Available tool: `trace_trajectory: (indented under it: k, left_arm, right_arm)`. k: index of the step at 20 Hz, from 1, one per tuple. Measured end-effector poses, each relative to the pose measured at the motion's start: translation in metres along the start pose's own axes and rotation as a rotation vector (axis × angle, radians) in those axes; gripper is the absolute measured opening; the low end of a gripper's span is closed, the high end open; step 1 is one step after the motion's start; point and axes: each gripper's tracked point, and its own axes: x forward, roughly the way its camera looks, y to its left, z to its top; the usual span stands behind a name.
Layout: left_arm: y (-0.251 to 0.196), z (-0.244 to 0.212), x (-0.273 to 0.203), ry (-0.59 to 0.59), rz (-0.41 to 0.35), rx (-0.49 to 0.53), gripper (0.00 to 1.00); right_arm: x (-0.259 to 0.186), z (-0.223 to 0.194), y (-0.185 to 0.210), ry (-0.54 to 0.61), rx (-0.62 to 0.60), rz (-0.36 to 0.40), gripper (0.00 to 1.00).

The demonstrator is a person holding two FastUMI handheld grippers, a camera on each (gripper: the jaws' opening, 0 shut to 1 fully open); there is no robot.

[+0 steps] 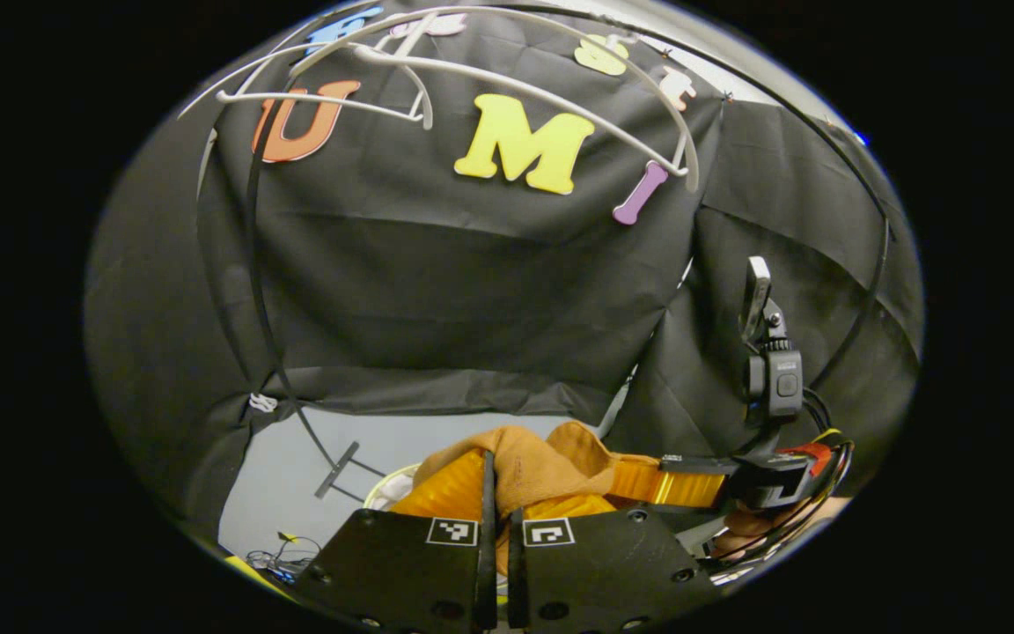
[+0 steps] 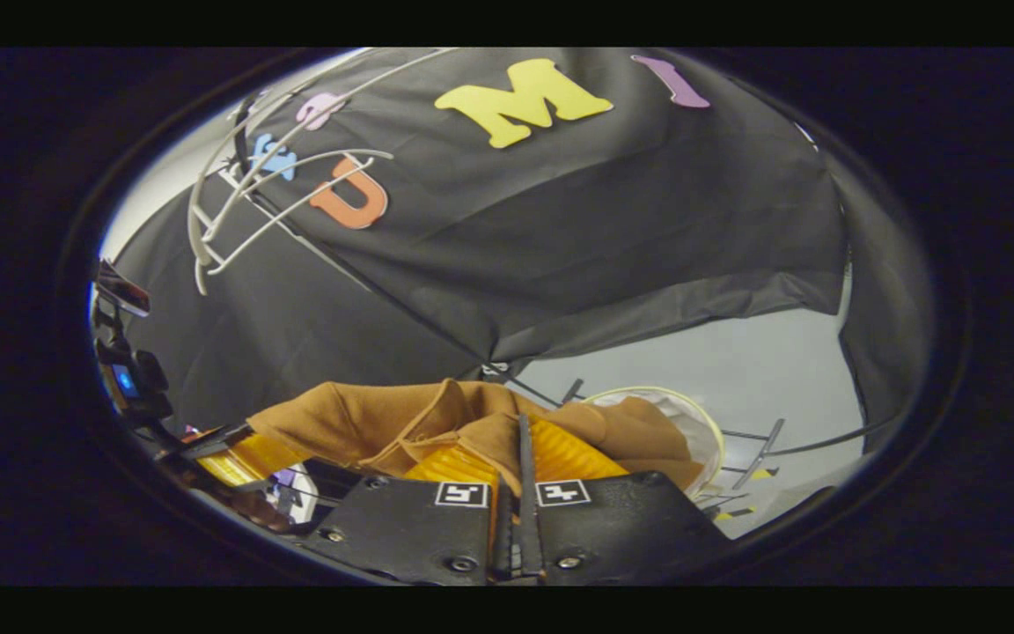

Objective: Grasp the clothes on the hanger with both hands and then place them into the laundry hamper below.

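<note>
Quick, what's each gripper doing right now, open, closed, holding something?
Left gripper: shut on the brown cloth garment.
Right gripper: shut on the same garment.

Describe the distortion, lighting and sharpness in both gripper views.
Left gripper view: fisheye bends the white hanger into arcs; dim wall, sharp brown garment. Right gripper view: the hanger curves too; hamper and floor bright, edges darker and softer.

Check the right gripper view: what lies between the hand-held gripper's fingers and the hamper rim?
The brown garment, pinched between the right hand-held gripper fingers, drapes across to the laundry hamper's pale rim; nothing else lies between, as the right gripper view shows.
</note>
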Motion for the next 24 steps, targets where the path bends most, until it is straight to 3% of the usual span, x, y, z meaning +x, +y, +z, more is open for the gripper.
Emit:
trace_trajectory:
  k: [4, 11, 16, 18, 22, 23, 24]
  left_arm:
    - [0.01, -0.023, 0.014, 0.08, 0.035, -0.004, 0.05]
    - [0.01, -0.049, 0.04, 0.188, 0.06, -0.008, 0.05]
    - [0.029, -0.07, 0.051, 0.314, 0.127, 0.038, 0.05]
    - [0.039, -0.08, 0.052, 0.352, 0.151, 0.049, 0.05]
    - [0.04, -0.08, 0.057, 0.368, 0.118, 0.04, 0.08]
    - [0.04, -0.075, 0.057, 0.363, 0.111, 0.043, 0.19]
    - [0.041, -0.075, 0.059, 0.36, 0.1, 0.043, 0.19]
  right_arm:
    - [0.02, -0.01, -0.033, 0.053, 0.009, -0.122, 0.04]
    - [0.04, -0.018, -0.045, 0.122, 0.013, -0.212, 0.07]
    - [0.045, -0.027, -0.058, 0.181, -0.017, -0.319, 0.04]
    - [0.046, -0.019, -0.054, 0.148, -0.009, -0.302, 0.1]
    - [0.036, -0.006, -0.051, 0.087, -0.007, -0.335, 0.23]
    - [0.032, -0.006, -0.052, 0.075, -0.005, -0.346, 0.24]
    - [0.029, -0.005, -0.052, 0.063, -0.001, -0.354, 0.26]
